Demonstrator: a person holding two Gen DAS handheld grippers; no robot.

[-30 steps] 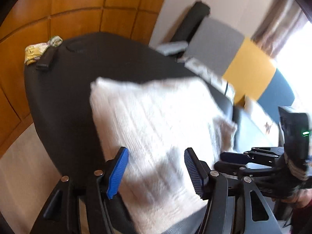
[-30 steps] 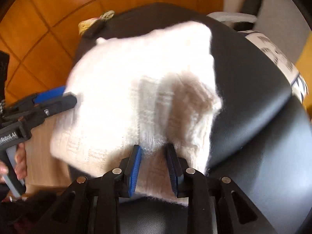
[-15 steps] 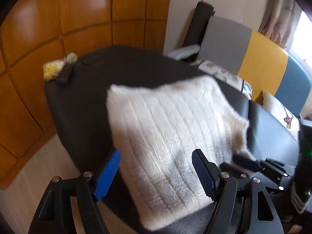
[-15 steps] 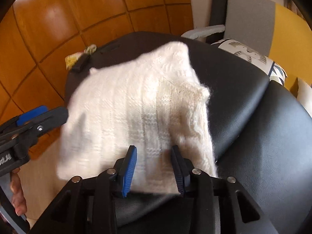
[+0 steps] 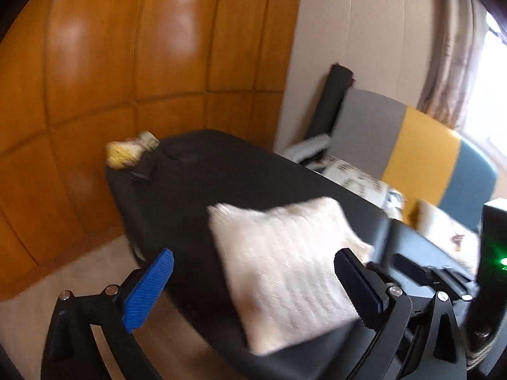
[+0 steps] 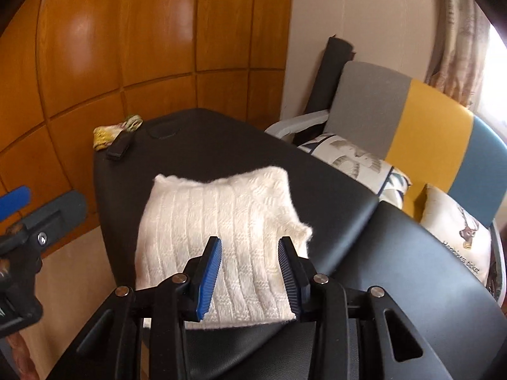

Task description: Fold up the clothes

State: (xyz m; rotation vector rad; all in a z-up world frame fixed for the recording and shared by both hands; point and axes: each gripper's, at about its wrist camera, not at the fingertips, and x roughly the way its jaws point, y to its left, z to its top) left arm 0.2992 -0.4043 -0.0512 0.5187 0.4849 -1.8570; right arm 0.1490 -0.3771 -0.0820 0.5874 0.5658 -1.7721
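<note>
White knit fills the middle of my left wrist view: one folded sweater (image 5: 285, 269) lies flat on the black padded table (image 5: 202, 190), near its close edge. My left gripper (image 5: 253, 288) hangs above it with its jaws opening wide; the cloth shows between the two blue pads (image 5: 149, 288) but neither pad presses on it, and I hold nothing. At the table's far corner I count one crumpled yellow cloth (image 5: 126, 152) and one small black object (image 5: 144, 169) touching it. Beyond the table stands one chair (image 5: 412, 155) in grey, yellow and blue bands. Part of my right gripper (image 5: 427, 272) shows at the right edge. This view is blurred.

From my right wrist view, the same sweater (image 6: 221, 221) lies folded once more in plain sight, ribbed and roughly square, on the table (image 6: 364, 253). My right gripper (image 6: 250, 272) stands partly open above the near hem, pads clear of the knit. The yellow cloth (image 6: 111, 133) and the black object (image 6: 118, 150) sit together at the far corner. Two cushions (image 6: 355, 161) rest on the chair (image 6: 427, 126), the only thing here that holds anything. My left gripper (image 6: 25, 212) enters at the left.
</note>
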